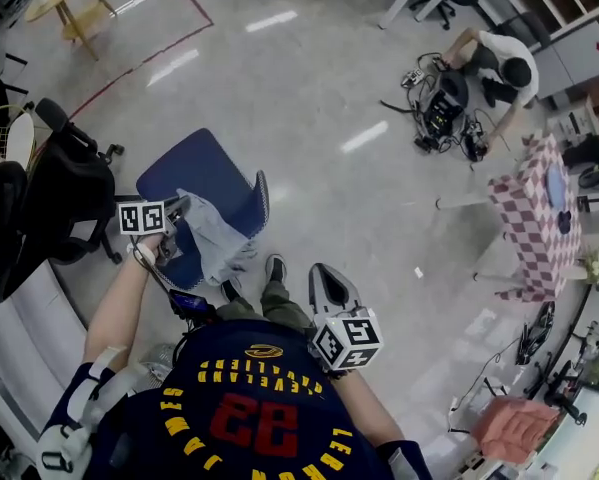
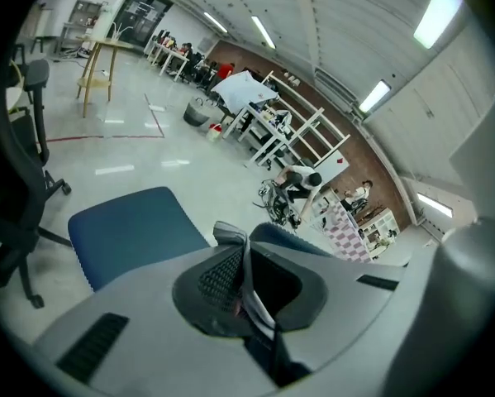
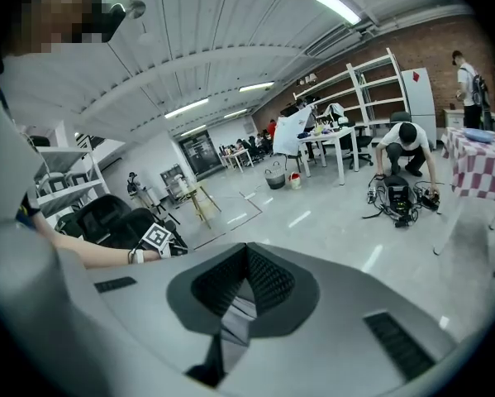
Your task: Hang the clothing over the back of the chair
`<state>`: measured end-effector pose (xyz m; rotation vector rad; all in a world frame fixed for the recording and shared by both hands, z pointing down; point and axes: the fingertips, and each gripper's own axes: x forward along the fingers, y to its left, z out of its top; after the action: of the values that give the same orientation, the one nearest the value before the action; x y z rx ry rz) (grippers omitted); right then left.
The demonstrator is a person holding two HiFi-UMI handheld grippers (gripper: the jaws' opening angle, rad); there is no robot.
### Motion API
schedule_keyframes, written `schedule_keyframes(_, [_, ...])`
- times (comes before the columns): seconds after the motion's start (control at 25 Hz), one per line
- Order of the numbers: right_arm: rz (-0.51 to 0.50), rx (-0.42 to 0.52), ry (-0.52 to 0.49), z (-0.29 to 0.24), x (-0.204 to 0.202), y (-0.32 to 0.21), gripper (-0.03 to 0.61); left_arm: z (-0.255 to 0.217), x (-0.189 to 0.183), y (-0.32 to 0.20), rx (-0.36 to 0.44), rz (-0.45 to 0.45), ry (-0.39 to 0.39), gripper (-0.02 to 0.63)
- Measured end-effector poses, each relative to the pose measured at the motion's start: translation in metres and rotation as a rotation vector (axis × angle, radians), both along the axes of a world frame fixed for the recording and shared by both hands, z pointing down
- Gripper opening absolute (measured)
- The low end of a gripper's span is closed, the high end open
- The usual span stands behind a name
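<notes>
One clothing fold (image 2: pixel 229 231) between left gripper (image 2: pixel 248 246) fingers (image 2: pixel 220 279)

It was a big open lab or workshop hall with a polished grey floor (image 1: pixel 309 98). Beyond the blue chair (image 1: pixel 204 183), a person (image 1: pixel 499 63) crouched over cabled equipment (image 1: pixel 441 113). Farther from the chair stood white shelving racks (image 3: pixel 371 81) and a checked-cloth table (image 1: pixel 534 218), with strip lights (image 3: pixel 338 5) overhead.
</notes>
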<state>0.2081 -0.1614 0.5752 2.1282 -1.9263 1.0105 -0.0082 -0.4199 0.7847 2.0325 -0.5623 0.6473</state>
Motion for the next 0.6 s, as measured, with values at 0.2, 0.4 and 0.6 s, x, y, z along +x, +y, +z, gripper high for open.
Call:
schedule_keyframes(0.2, [0.065,-0.006,0.007,-0.001,0.012,0.013,0.008,0.029,0.007,0.018,-0.075,0.058,-0.066,0.012])
schedule_keyframes(0.4, [0.069,-0.008,0.006,-0.001,0.012,0.014,0.008,0.033,0.015,0.025,-0.102,0.084,-0.069,0.012])
schedule_keyframes(0.6, [0.034,-0.005,0.000,0.000,0.008,0.009,0.009,0.032,0.002,0.018,-0.032,0.066,-0.161,0.127])
